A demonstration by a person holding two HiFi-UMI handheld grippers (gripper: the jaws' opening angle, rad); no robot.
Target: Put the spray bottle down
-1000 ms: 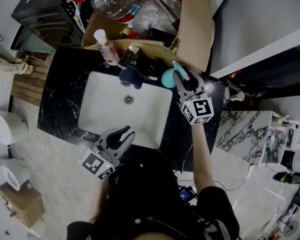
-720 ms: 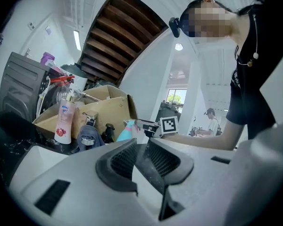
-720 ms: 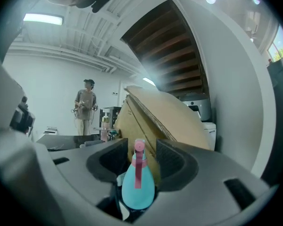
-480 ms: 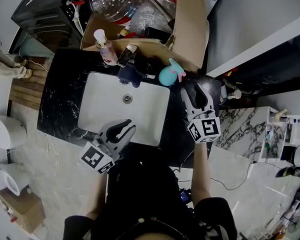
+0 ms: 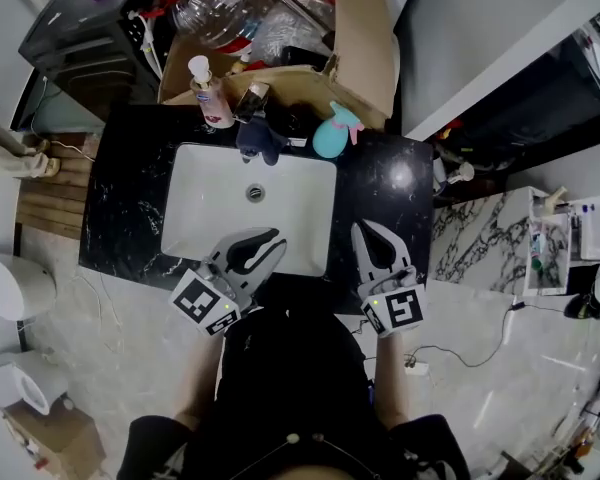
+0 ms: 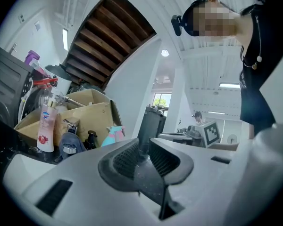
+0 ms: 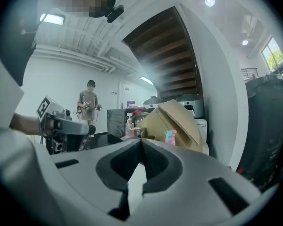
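The teal spray bottle (image 5: pixel 330 138) with a pink trigger stands upright at the back of the black counter (image 5: pixel 392 183), just right of the tap; no gripper touches it. It shows small in the left gripper view (image 6: pixel 114 134) and the right gripper view (image 7: pixel 169 136). My right gripper (image 5: pixel 368 230) is at the counter's front edge, well short of the bottle, its jaws shut (image 7: pixel 141 142) with nothing in them. My left gripper (image 5: pixel 275 240) hovers over the front rim of the white sink (image 5: pixel 220 203), its jaws a narrow gap apart (image 6: pixel 141 147) and empty.
A pink soap bottle (image 5: pixel 208 93) and a dark blue cloth over the tap (image 5: pixel 260 140) stand behind the sink. An open cardboard box (image 5: pixel 365 38) full of clutter sits behind the counter. A marble ledge (image 5: pixel 485 258) lies to the right.
My right gripper let go of the spray bottle, drew back to the counter's front edge and shut. The bottle stays standing at the back. The left gripper barely moved.
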